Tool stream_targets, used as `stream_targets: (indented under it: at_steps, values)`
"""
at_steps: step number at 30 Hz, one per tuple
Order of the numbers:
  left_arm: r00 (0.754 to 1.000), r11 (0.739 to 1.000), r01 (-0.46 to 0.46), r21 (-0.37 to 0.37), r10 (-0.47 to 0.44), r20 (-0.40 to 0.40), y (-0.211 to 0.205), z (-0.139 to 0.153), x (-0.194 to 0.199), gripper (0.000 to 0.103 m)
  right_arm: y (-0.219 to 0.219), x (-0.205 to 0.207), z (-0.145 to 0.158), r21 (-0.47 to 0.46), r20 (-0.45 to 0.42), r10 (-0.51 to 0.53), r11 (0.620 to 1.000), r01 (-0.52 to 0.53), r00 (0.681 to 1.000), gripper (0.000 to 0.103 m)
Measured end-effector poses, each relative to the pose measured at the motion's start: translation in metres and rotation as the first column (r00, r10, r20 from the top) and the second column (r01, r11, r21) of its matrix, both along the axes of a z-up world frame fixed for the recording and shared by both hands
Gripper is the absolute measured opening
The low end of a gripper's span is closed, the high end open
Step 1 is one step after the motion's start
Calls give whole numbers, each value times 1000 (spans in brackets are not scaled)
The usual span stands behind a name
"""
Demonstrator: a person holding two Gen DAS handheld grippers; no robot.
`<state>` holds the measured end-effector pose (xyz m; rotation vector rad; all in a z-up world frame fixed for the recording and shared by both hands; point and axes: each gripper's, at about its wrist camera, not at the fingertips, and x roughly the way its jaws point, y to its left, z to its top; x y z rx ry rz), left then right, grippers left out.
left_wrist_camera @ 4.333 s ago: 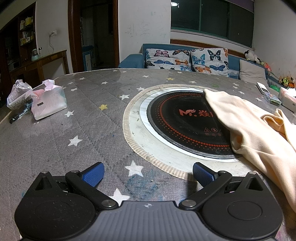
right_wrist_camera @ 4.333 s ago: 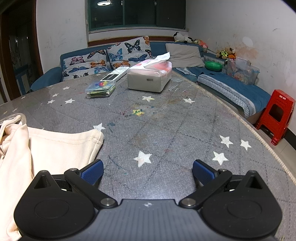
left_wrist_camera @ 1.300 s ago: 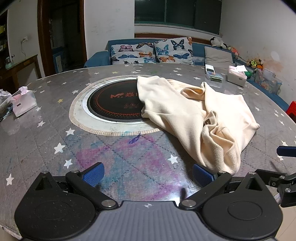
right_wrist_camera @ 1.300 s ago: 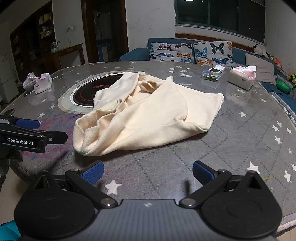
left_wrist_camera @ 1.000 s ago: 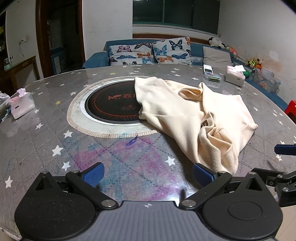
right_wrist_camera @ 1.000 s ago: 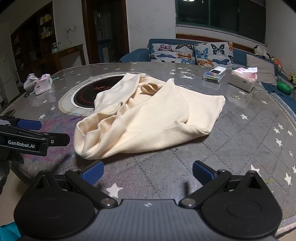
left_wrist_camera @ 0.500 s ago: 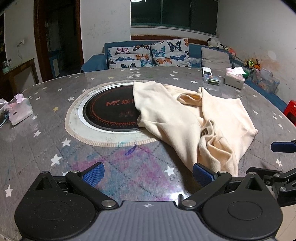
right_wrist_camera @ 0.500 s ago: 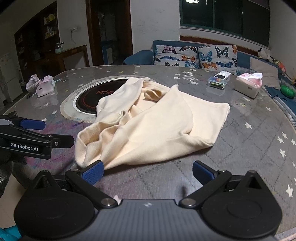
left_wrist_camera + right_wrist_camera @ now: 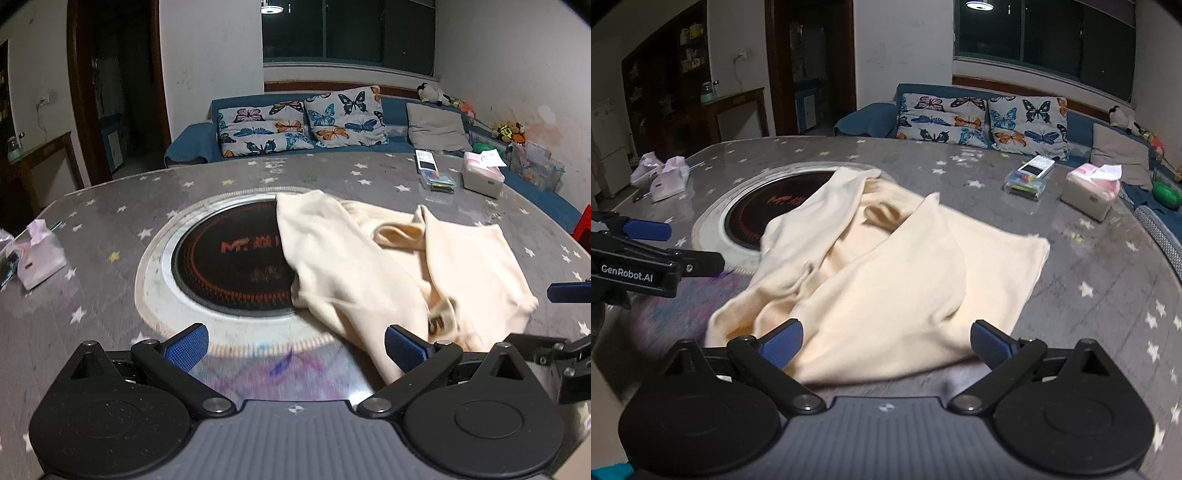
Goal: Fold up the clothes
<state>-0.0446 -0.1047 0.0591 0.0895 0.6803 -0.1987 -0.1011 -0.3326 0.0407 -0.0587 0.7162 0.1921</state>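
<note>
Both grippers had closed in on the cream garment (image 9: 886, 280); right gripper (image 9: 886, 341) and left gripper (image 9: 295, 345) gaped wide, empty; a bunched near edge risked a multi-layer pinch

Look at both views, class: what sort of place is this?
Probably a home living room: a blue sofa with butterfly cushions, and a round star-patterned table holding a cream garment.
</note>
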Motion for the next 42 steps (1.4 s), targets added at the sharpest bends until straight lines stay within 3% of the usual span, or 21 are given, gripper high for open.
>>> stream_targets:
  at_steps: [8,15,23,29,32,36,40,42]
  values:
    - [1000,1000,2,-6,-2,-1,-10,4,40,99,-14,51,12,13,4,-11,1000,11,1000,88]
    - [1000,1000,16,-17,-16,-6,-25,5,84,86,-22,103,11,46,-26,-16,999,17,1000,74]
    - [999,997,47,-56,-48,-24,-46,4,142,85,-22,143,-4,68,-63,-19,997,23,998,69]
    - [999,999,33,-37,-34,-26,-63,-5,180,85,-23,161,-12,86,-81,-22,996,29,996,63]
    - [998,999,36,-27,-37,-44,-67,-13,194,77,-24,167,-16,101,-95,-15,995,25,995,54]
    - [996,998,56,-21,-58,-74,-68,-23,201,54,-24,173,-21,111,-109,-9,994,21,994,42]
    - [992,997,78,-18,-79,-102,-66,-33,205,20,-26,174,-24,133,-114,-5,991,20,993,24]
    - [992,997,80,-12,-81,-95,-63,-34,202,12,-28,172,-23,141,-107,-12,990,27,994,15]
